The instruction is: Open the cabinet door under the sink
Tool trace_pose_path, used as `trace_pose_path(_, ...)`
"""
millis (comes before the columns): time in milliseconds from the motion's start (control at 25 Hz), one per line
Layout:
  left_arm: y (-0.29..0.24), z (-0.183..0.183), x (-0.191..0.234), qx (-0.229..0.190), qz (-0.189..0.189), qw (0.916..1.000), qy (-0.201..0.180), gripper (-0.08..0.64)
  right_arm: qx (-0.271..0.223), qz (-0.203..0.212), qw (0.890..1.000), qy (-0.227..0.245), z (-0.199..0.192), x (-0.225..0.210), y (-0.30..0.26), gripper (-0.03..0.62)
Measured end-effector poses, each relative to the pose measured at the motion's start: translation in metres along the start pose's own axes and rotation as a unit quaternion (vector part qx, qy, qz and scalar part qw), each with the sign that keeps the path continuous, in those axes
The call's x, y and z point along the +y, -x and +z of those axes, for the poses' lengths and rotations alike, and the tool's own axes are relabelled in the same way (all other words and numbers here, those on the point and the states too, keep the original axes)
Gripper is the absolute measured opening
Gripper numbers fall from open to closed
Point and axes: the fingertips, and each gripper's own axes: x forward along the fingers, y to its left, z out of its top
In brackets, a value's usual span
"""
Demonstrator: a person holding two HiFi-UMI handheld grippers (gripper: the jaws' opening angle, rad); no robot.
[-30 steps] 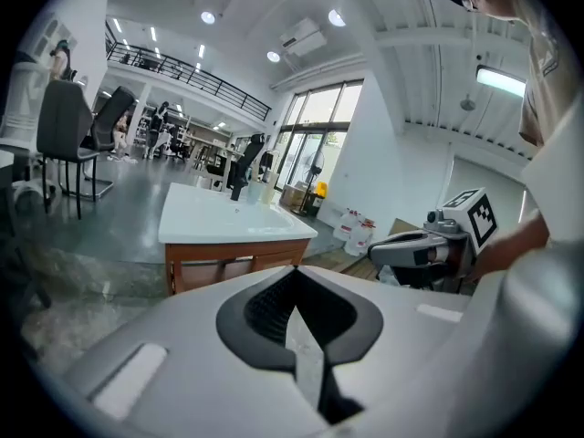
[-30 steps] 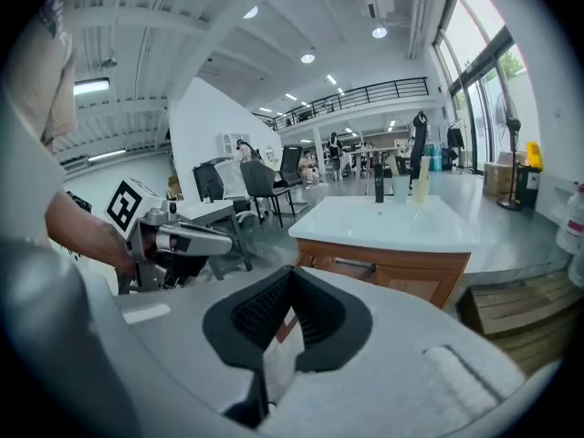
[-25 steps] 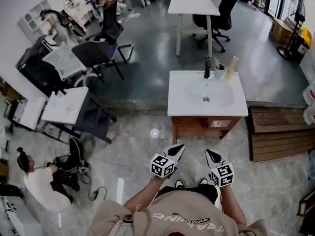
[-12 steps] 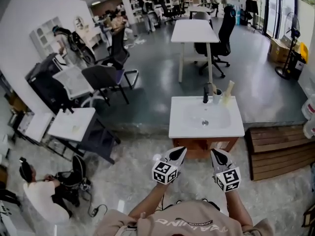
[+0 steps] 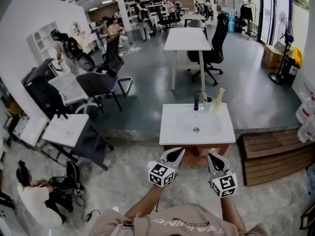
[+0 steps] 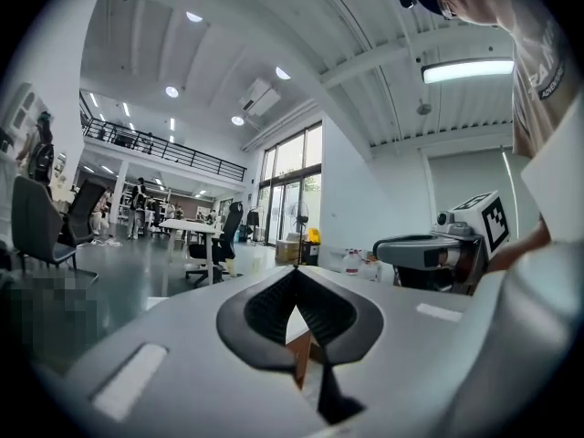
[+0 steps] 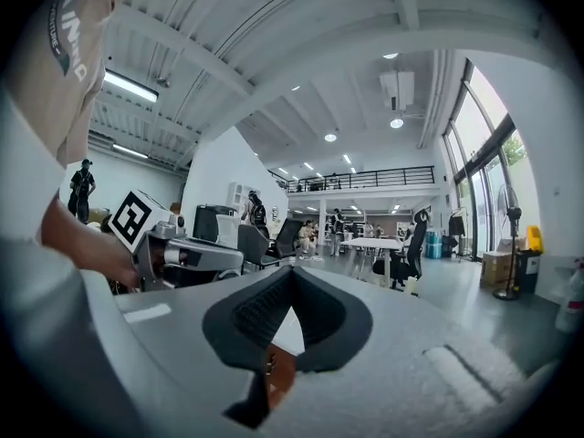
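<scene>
Standing back from the sink, the person holds the left claw and the right claw out level, side by side. Both point toward the wooden cabinet beneath it. Each claw is pressed fully together and holds nothing — the brown cabinet front shows only as a sliver past the closed tips. The cabinet door is on that front, shut as far as can be told, and neither claw touches it. From so steep an angle its handle or free edge cannot be made out.

That is the main hazard: reaching in with the tips closed would likely bump the panel rather than catch anything to pull. Choosing the hinge side by mistake would make the door resist. A hard tug might then shift the whole stand, or topple the cup beside the tap. A door swung wide could also hit the person, who stands square in front.
</scene>
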Motion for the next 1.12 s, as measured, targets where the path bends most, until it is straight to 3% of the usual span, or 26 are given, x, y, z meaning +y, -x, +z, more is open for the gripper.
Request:
trace_pose_path(240,0.003,-0.013,-0.01,0.014,0.008,0.9999,0.003,0.015,0.013,0.015,1.0,-0.001,-0.016,0.008,0.009,0.002)
trace_pose_path(600,0.031,-0.048,-0.01,0.047,0.046,0.9969,0.042,0.015,0.032,0.039,0.999,-0.003,-0.034,0.018,0.009,0.002)
trace_pose_path(1120,0.033,-0.04,-0.017,0.051,0.042,0.9972,0.036,0.015,0.036,0.037,0.999,-0.001,-0.032,0.019,0.029,0.002)
